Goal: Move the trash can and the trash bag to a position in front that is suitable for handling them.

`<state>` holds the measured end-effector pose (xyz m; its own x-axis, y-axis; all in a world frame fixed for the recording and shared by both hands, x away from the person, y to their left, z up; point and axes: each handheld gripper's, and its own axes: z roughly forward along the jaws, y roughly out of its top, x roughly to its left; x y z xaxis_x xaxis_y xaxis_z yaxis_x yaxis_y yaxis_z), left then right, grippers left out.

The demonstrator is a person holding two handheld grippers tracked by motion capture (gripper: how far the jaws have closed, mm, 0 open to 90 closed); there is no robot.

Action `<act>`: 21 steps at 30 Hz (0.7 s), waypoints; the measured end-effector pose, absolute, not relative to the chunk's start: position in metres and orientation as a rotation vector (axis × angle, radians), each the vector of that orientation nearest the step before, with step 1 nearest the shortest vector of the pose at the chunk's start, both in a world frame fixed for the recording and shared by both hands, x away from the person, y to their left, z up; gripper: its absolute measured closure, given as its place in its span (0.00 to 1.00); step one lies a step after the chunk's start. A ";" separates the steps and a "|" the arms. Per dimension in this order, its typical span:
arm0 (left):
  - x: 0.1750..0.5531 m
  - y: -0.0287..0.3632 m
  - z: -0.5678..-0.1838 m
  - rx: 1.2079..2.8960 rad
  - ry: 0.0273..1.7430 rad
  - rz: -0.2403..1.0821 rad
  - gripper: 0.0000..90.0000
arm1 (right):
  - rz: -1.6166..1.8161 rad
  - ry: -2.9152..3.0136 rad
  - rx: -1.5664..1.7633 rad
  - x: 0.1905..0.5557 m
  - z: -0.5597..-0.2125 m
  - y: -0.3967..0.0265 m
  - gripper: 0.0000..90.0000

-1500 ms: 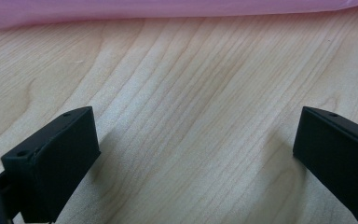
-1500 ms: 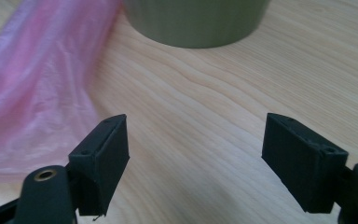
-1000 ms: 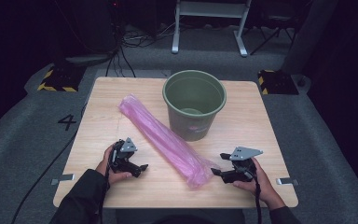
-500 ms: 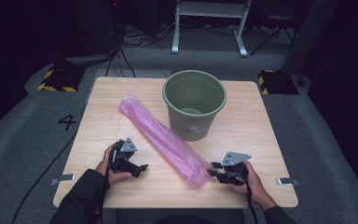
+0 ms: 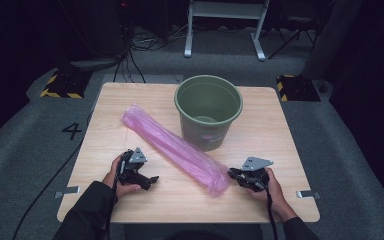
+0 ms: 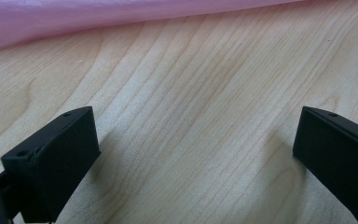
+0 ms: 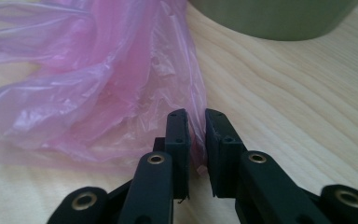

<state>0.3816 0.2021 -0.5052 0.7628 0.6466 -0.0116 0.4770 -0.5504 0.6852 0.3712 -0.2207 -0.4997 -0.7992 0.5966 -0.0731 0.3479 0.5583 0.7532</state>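
My right gripper point(image 7: 196, 135) has just been closing and pinches the pink plastic bag's point(image 5: 180, 147) near end, by the worktop's point(image 5: 280, 130) front edge. Left gripper point(image 6: 191, 154) stands wide open, empty. Next I judge: lift toward the green bucket point(image 5: 208, 111).
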 end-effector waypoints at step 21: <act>0.398 0.219 -0.505 2.228 0.940 0.361 0.01 | 1.025 2.376 0.865 0.403 -0.499 -0.239 0.90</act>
